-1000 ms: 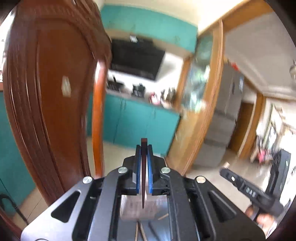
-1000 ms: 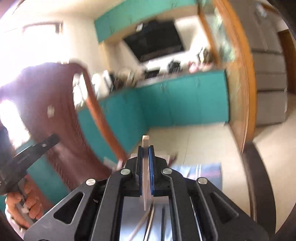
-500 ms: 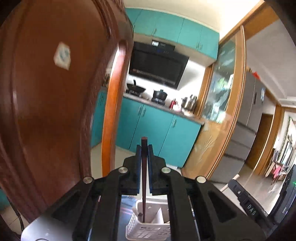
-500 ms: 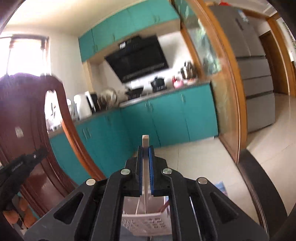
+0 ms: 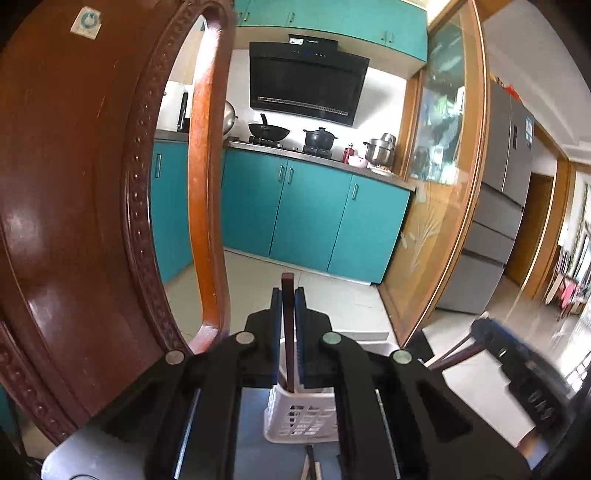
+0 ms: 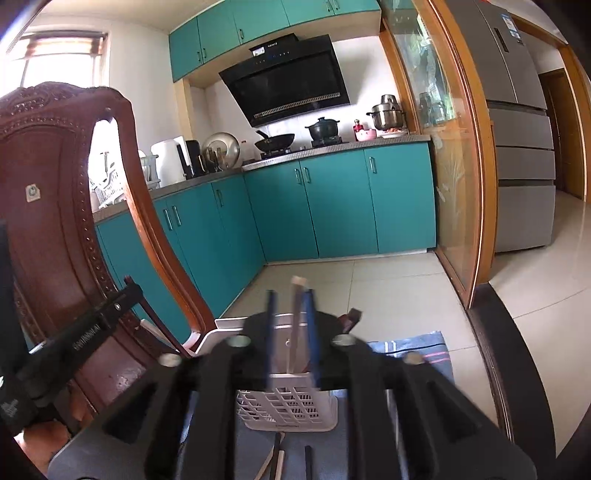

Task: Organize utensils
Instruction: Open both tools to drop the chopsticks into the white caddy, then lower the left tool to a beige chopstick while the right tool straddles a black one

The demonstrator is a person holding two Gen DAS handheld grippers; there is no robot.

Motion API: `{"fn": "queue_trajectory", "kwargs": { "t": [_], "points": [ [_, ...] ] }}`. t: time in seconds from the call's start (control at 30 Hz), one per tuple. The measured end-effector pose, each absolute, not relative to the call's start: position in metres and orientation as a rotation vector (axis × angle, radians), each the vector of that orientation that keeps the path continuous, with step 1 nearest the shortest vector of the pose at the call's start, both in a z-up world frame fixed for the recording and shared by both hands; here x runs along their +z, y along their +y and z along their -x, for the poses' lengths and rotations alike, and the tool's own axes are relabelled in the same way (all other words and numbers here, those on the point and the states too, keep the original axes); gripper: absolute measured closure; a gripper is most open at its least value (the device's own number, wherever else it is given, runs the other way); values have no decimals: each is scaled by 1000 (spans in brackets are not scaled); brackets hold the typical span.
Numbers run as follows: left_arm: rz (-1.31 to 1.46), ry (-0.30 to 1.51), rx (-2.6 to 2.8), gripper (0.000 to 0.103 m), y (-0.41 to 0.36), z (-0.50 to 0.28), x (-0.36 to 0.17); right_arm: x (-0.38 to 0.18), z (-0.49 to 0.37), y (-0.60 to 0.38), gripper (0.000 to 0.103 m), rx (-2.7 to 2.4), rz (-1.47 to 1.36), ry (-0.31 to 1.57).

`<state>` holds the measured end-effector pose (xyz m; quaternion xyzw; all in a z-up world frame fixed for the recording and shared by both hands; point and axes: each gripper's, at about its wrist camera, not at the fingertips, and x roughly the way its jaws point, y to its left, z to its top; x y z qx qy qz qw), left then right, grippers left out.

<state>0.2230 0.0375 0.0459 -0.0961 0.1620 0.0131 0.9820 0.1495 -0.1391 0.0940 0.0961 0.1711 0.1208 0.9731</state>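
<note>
Little text reads clearly. On the black arm of the left claw [image 6: 88, 325], seen at the left of the right wrist view, a line of white capital letters runs along the arm, too small and slanted to make out. A square white sticker [image 5: 86, 22] with a round teal emblem sits high on the wooden chair back [image 5: 66, 184]; no words show on it. The range hood [image 6: 288, 88] carries a small white label near its top edge, unreadable. The refrigerator [image 6: 517, 74] door bears a blue-and-white rating label at far right, its print too small to read.
</note>
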Motion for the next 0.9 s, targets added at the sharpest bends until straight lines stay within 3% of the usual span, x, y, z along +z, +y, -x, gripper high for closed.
{"fn": "queue_trajectory", "kwargs": {
  "t": [0.17, 0.23, 0.33, 0.47, 0.53, 0.77, 0.87, 0.9],
  "points": [
    [141, 323, 38, 89, 32, -219, 46, 102, -130, -151, 63, 253, -189, 295],
    [136, 315, 44, 66, 34, -213, 46, 102, -121, -155, 62, 274, -192, 280],
    [158, 282, 36, 53, 45, -197, 51, 96, -106, -160, 62, 330, -164, 277],
    [159, 239, 51, 53, 57, -174, 54, 66, -94, -155, 62, 437, -96, 390],
    [162, 249, 44, 53, 61, -165, 48, 31, -105, -140, 62, 468, -30, 578],
    [127, 529, -29, 53, 51, -184, -4, -71, -151, -101, 64, 375, 82, 985],
    [119, 678, -64, 53, 46, -201, -28, -93, -164, -95, 72, 320, 88, 1061],
    [114, 710, -68, 53, 45, -206, -33, -97, -167, -96, 84, 317, 67, 1084]
  ]
}}
